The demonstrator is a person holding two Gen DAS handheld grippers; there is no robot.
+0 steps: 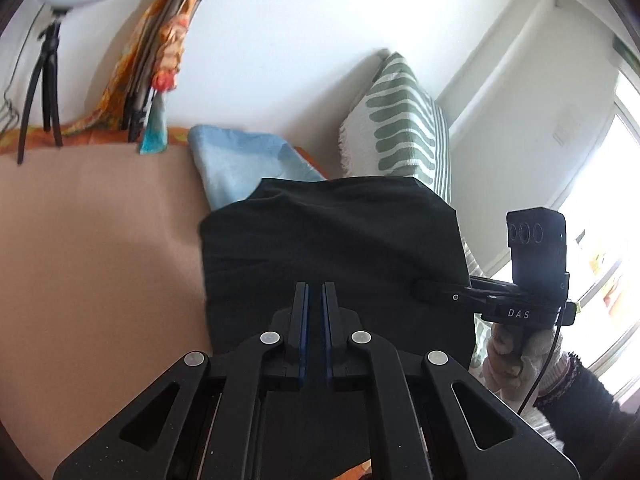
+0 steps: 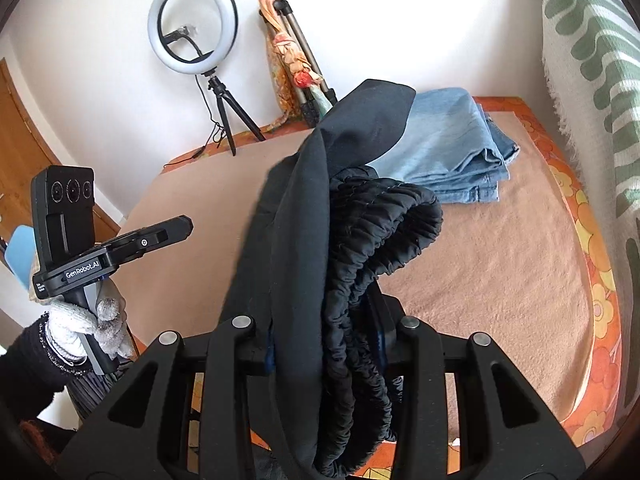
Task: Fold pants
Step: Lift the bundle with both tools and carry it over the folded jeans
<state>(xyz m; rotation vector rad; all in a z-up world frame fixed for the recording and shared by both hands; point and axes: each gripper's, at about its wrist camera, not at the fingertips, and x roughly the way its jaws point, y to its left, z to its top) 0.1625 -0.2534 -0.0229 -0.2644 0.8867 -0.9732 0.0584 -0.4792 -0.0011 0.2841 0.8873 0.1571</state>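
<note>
Black pants hang lifted above a beige-covered table. My right gripper is shut on the pants at the gathered elastic waistband, which bunches over the fingers and hides the tips. In the left wrist view the right gripper grips the pants' right edge. My left gripper points at the black cloth with its blue pads close together, a narrow gap between them, nothing in it. In the right wrist view the left gripper sits apart, left of the pants.
Folded light-blue jeans lie at the table's far side, also seen in the left wrist view. A ring light on a tripod and a scarf-draped tripod stand at the back. A green-patterned blanket hangs to the right.
</note>
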